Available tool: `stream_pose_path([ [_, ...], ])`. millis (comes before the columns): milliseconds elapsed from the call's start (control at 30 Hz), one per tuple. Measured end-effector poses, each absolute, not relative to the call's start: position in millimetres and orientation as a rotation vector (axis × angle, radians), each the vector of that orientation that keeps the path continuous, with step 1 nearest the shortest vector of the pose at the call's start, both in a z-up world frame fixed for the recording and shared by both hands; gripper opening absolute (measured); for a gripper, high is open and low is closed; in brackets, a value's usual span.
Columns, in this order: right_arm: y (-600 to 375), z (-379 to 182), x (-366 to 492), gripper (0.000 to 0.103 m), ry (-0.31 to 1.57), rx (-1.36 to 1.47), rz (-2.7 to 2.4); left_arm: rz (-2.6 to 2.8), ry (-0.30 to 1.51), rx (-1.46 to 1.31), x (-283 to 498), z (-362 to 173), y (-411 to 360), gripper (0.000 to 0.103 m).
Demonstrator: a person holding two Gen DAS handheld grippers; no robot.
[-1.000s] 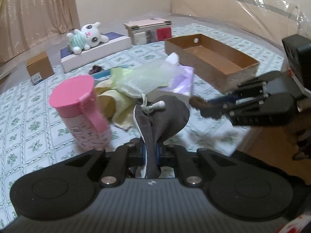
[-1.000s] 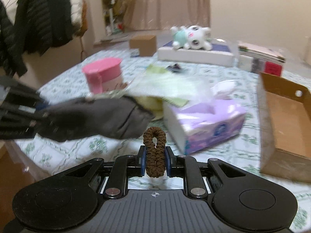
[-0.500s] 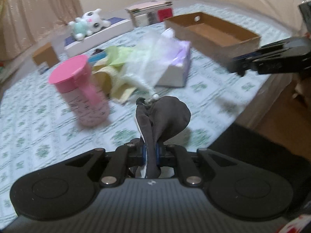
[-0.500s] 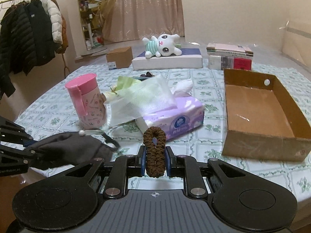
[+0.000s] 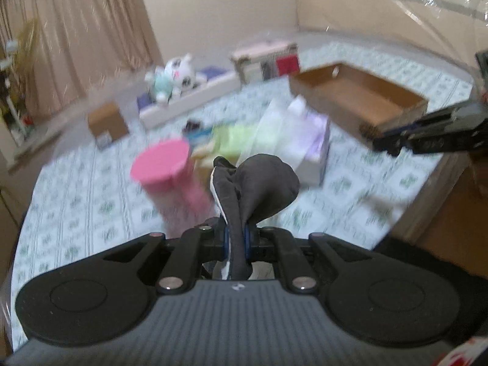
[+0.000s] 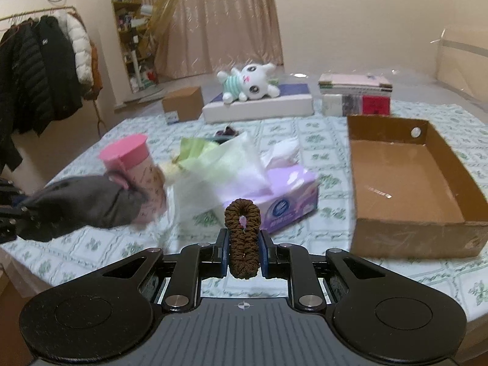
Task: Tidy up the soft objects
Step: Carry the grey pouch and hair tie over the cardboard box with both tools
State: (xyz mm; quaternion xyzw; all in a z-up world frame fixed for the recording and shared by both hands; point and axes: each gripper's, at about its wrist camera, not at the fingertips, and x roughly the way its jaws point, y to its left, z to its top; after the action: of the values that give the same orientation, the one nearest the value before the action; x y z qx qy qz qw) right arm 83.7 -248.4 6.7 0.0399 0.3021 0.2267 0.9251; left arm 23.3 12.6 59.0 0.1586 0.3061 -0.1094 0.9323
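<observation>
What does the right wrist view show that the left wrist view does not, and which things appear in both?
Only the right wrist view: coats on a rack, a bookshelf, and the brown hair tie gripped close up. Only the left wrist view: the left gripper pinching the grey cloth between its jaws. Both: pink cup, tissue box, cardboard box, plush toy.
</observation>
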Motion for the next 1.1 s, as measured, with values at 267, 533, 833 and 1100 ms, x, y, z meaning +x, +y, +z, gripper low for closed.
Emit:
stream_pose_path([
  [267, -276.3, 21.3, 87.8, 0.02, 0.575, 0.11, 0.4, -0.302, 0.503, 0.357, 29.6, 89.9, -27.0, 0.008],
  [533, -320.5, 23.8, 101.7, 0.02, 0.57, 0.122, 0.293, -0.415, 0.5, 0.328, 70.7, 87.2, -75.2, 0.008],
  [833, -390.7, 16.2, 142.8, 0.02, 0.598, 0.171, 0.15, -0.551, 0.544, 0.226, 147.8, 68.8, -148.3, 0.009],
  [1100, -436.3, -1.0, 186.5, 0.02, 0.664, 0.227, 0.084, -0.593, 0.598, 0.147, 210.7, 42.1, -206.6, 0.011],
])
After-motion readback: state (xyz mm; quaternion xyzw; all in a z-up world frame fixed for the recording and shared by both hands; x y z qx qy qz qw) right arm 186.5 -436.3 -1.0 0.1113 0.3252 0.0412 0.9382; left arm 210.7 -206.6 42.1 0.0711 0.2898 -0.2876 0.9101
